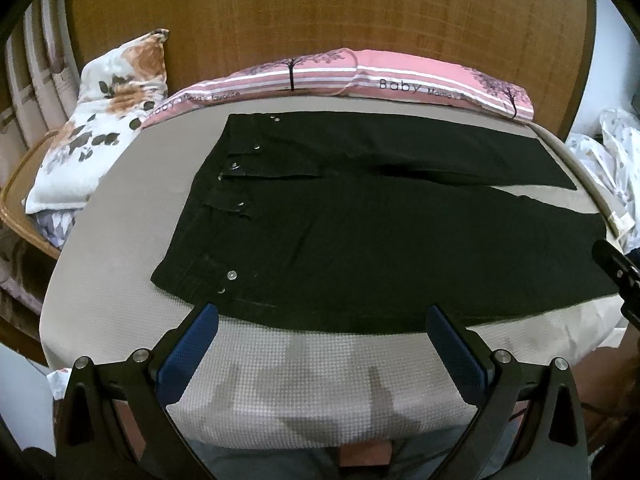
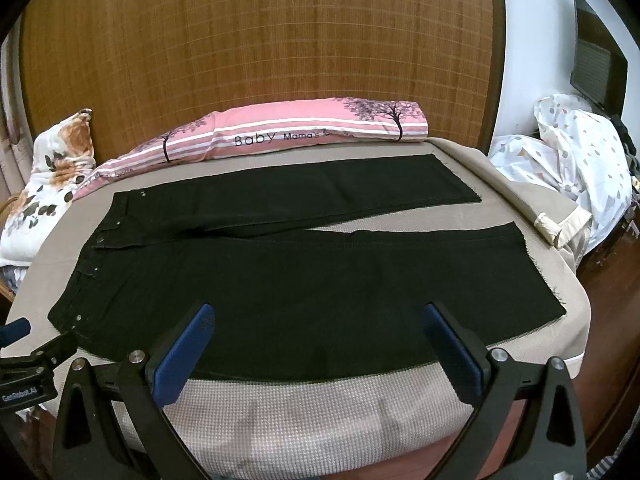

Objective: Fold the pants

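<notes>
Both wrist cameras looked from the bed's (image 1: pixel 120 280) near edge toward the wooden headboard (image 1: pixel 320 20), low and close. The left sat nearer the waistband end, the right nearer the hems; both shared the black pants (image 2: pixel 300 280) and pink pillow (image 2: pixel 300 132).

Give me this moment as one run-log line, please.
pants: flat, unfolded | left gripper: open, empty | right gripper: open, empty

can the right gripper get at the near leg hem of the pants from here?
Probably yes. The right gripper is open above the near edge of the black pants; the near hem lies flat and uncovered to its right on the bed cover, nothing between.
</notes>
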`<state>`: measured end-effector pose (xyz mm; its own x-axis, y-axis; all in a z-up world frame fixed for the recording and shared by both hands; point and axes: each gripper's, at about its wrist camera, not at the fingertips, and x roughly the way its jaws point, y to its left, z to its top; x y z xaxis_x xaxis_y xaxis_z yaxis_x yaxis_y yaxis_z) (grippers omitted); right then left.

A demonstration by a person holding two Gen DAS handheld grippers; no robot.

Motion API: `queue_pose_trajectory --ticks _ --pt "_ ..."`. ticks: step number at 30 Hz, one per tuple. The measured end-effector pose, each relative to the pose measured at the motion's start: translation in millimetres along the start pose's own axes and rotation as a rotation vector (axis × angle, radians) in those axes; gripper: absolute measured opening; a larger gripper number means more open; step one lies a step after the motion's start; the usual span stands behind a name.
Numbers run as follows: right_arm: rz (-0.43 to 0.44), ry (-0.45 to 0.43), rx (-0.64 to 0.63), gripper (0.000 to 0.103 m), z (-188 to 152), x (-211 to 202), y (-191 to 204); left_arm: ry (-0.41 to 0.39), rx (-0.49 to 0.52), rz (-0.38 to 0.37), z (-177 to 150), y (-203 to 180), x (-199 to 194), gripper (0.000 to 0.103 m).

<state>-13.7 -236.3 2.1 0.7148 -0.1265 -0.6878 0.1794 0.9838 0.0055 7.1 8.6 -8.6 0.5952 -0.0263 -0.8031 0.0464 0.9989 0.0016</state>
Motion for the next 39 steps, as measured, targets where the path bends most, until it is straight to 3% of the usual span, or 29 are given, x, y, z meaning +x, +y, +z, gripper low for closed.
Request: queue_pose_trajectory --ticks 39 --pt "-0.01 0.008 -0.007 0.103 0.2 1.6 1.2 0.028 -0.014 0.025 -3.5 7.9 9.1 0.103"
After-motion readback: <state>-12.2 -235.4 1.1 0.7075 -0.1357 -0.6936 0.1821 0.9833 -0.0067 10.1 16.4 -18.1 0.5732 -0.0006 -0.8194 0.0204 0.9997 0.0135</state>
